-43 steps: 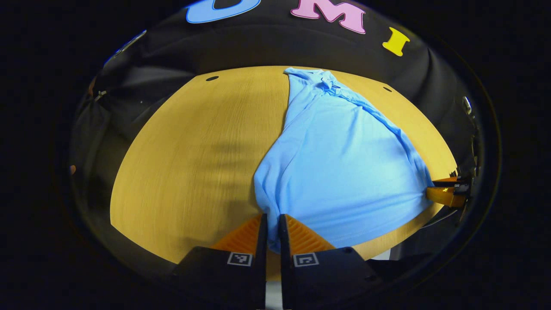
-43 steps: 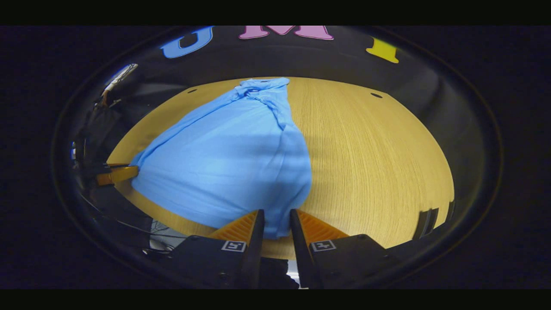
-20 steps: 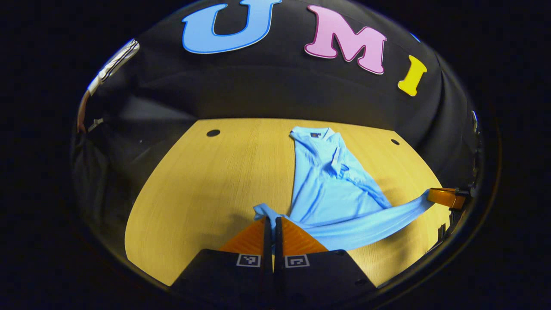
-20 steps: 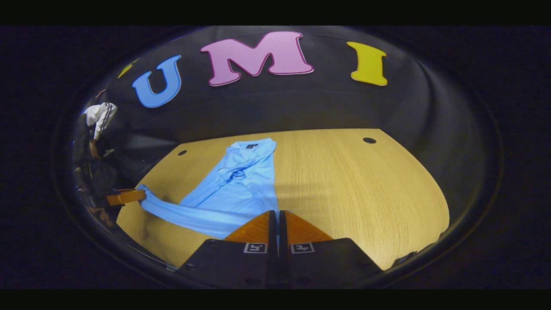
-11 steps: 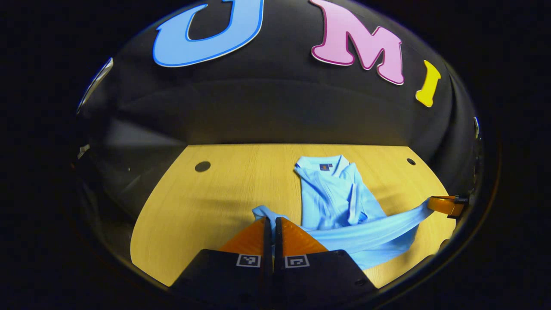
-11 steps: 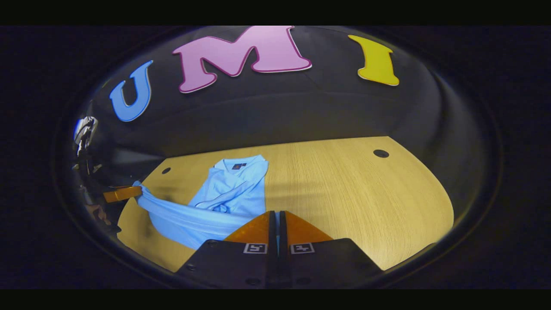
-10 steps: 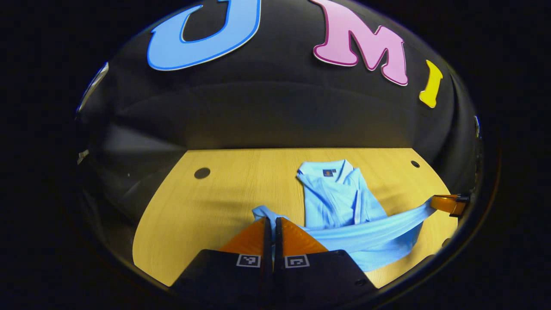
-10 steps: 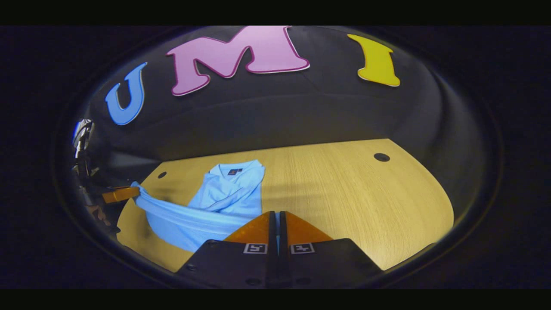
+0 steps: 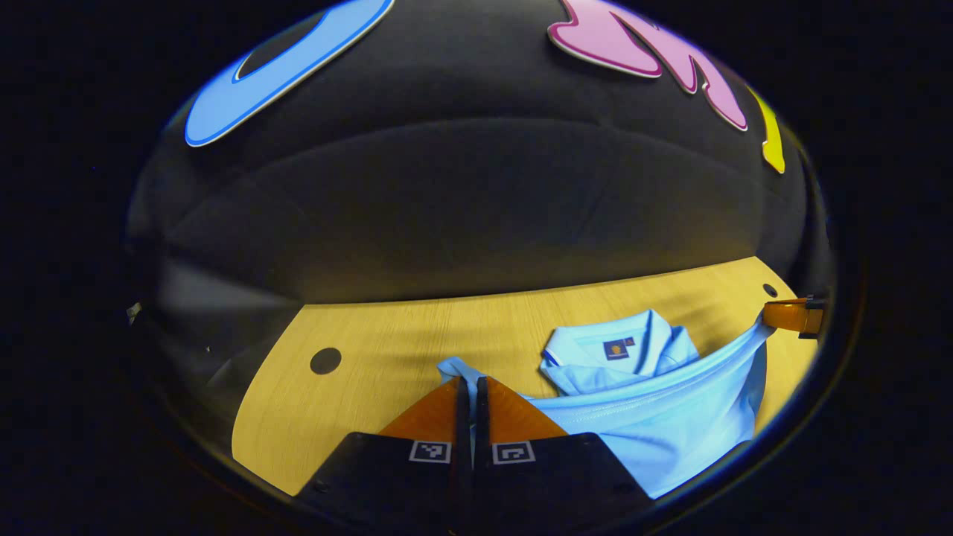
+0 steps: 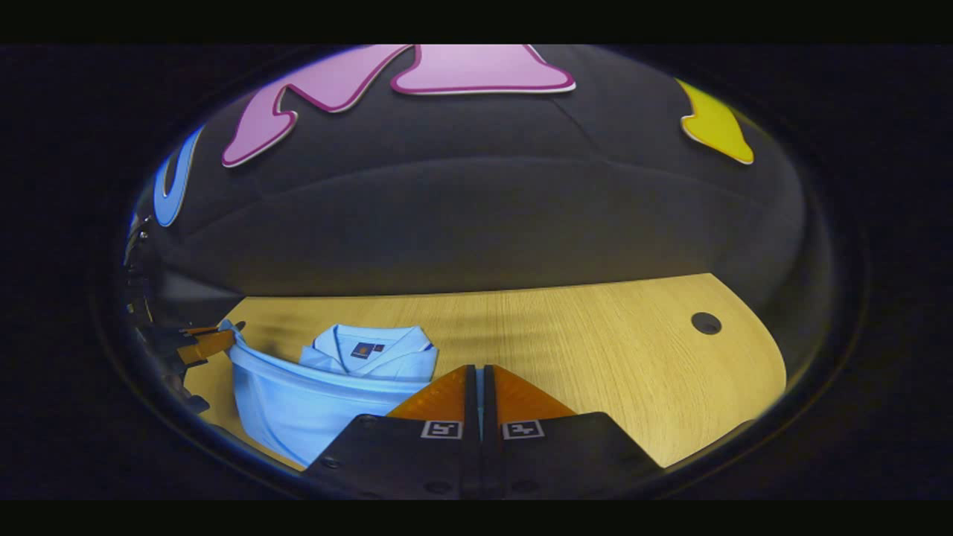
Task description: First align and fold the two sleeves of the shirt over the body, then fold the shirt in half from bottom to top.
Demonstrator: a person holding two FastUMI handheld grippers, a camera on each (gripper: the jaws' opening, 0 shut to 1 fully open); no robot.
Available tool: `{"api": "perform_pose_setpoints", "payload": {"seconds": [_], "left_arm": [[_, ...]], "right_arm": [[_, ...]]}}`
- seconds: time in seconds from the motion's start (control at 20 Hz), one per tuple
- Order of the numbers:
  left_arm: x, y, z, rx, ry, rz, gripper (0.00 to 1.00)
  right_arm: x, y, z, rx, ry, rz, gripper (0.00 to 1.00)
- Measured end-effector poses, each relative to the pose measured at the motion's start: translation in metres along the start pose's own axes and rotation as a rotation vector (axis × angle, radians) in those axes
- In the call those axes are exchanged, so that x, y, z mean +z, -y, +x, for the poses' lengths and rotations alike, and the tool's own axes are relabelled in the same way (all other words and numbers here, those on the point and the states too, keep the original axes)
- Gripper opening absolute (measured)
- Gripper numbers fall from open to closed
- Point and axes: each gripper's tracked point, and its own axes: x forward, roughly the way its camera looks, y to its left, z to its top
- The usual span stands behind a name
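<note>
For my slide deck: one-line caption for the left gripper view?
Left tool and right tool carry the blue shirt's hem toward its collar.

Black hand-held gripper (image 9: 469, 387) body, square coded markers (one per finger)

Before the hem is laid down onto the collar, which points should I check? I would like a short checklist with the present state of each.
1. Left gripper shut on the shirt hem corner: ok.
2. Right gripper shut on the other hem corner: ok.
3. Hem stretched between both grippers, no sag: ok.
4. Hem carried up to the collar: ok, just short of it.
5. Sleeves folded flat underneath: cannot tell, hidden.
6. Table free beyond the collar: ok.
</note>
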Motion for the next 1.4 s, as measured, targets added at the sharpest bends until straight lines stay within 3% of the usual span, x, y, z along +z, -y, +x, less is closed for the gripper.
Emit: {"api": "perform_pose_setpoints", "payload": {"seconds": [0.05, 0.1, 0.15, 0.2, 0.3, 0.35, 0.45, 0.5, 0.55, 0.6, 0.65, 0.75, 0.8, 0.9, 0.95, 1.0, 1.2, 1.4], "left_arm": [[0.002, -0.001, 0.008, 0.008, 0.014, 0.01, 0.06], [0.005, 0.0, 0.014, 0.014, 0.03, 0.023, 0.06], [0.007, 0.003, 0.02, 0.015, 0.043, 0.034, 0.06], [0.003, 0.005, 0.027, 0.02, 0.04, 0.059, 0.06], [-0.004, 0.008, 0.033, 0.02, 0.029, 0.042, 0.06], [-0.007, 0.007, 0.037, 0.024, 0.029, 0.027, 0.06], [-0.011, 0.009, 0.04, 0.01, 0.023, 0.014, 0.06], [-0.016, 0.01, 0.042, 0.005, 0.01, 0.018, 0.06], [-0.022, 0.011, 0.043, -0.001, -0.008, 0.027, 0.15], [-0.026, 0.006, 0.045, 0.015, -0.02, 0.044, 0.32], [-0.028, 0.003, 0.045, 0.03, -0.024, 0.051, 0.49], [-0.022, -0.003, 0.044, 0.055, 0.0, 0.05, 0.82], [-0.019, -0.003, 0.044, 0.055, 0.012, 0.049, 0.9], [-0.021, -0.005, 0.042, 0.061, 0.0, 0.054, 0.93], [-0.021, -0.006, 0.038, 0.061, -0.008, 0.045, 0.94], [-0.018, -0.007, 0.036, 0.059, 0.001, 0.028, 0.94], [0.023, -0.017, -0.01, 0.051, 0.117, -0.07, 0.95], [0.07, -0.016, -0.14, 0.031, 0.329, -0.153, 0.95]], "right_arm": [[0.001, 0.0, 0.01, -0.002, 0.005, -0.004, 0.0], [0.0, 0.001, 0.019, -0.009, 0.004, -0.009, 0.1], [-0.004, 0.003, 0.028, -0.014, -0.004, -0.009, 0.05], [-0.008, 0.003, 0.036, -0.019, -0.017, -0.002, 0.1], [-0.015, 0.005, 0.045, -0.033, -0.025, -0.002, 0.05], [-0.018, 0.005, 0.048, -0.034, -0.029, -0.011, 0.1], [-0.023, 0.007, 0.05, -0.046, -0.038, -0.022, 0.1], [-0.023, 0.009, 0.051, -0.056, -0.042, -0.022, 0.0], [-0.024, 0.01, 0.05, -0.066, -0.045, -0.02, 0.0], [-0.024, 0.01, 0.05, -0.075, -0.046, -0.013, 0.0], [-0.025, 0.01, 0.051, -0.076, -0.045, -0.009, 0.07], [-0.022, 0.012, 0.051, -0.089, -0.033, 0.0, 0.35], [-0.02, 0.017, 0.05, -0.106, -0.026, 0.007, 0.5], [-0.025, 0.022, 0.051, -0.125, -0.042, 0.069, 0.76], [-0.025, 0.023, 0.049, -0.123, -0.041, 0.097, 0.72], [-0.022, 0.029, 0.043, -0.125, -0.024, 0.102, 0.8], [0.008, 0.024, 0.002, -0.058, 0.072, 0.134, 0.82], [0.048, 0.012, -0.111, 0.024, 0.238, 0.177, 0.81]]}}
